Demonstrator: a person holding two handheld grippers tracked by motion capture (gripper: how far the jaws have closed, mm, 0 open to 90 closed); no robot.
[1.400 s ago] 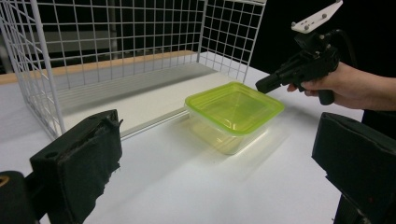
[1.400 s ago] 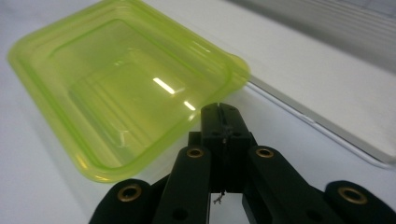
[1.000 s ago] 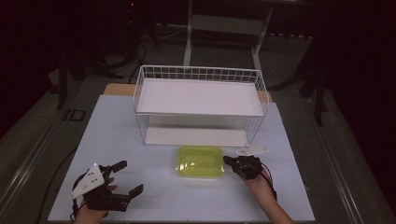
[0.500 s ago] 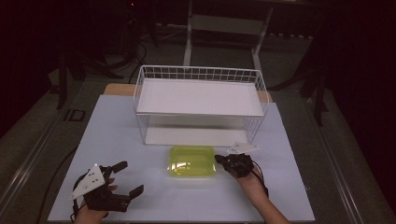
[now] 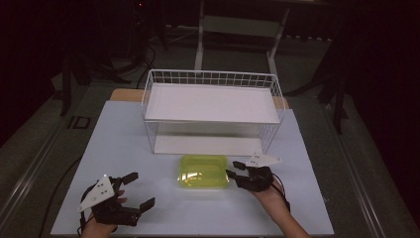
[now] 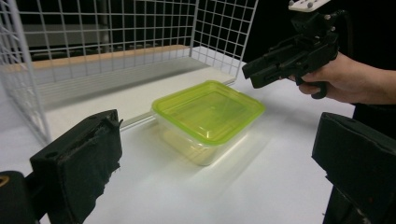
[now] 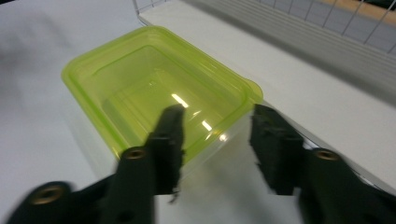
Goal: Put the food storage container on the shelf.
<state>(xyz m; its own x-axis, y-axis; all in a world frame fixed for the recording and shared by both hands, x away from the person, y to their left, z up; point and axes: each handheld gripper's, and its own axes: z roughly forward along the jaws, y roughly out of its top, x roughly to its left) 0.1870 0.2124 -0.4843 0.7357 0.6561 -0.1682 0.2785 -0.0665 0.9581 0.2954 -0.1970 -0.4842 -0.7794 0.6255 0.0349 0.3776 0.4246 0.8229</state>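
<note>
A clear plastic container with a yellow-green lid lies on the white table, just in front of the wire basket. My right gripper is open at the container's right end. In the right gripper view the right gripper has one jaw over the lid and the other past its corner edge. My left gripper is wide open near the table's front left, apart from the container. From the left gripper view the left gripper looks at the container and the right gripper beyond it.
The white wire basket stands at the back middle with a white board across its top and an open front. Its mesh wall rises close behind the container. Dark floor and stand legs surround the table.
My right gripper has moved left toward the container, and the container has slid a little to the left. The left gripper has stayed where it was.
</note>
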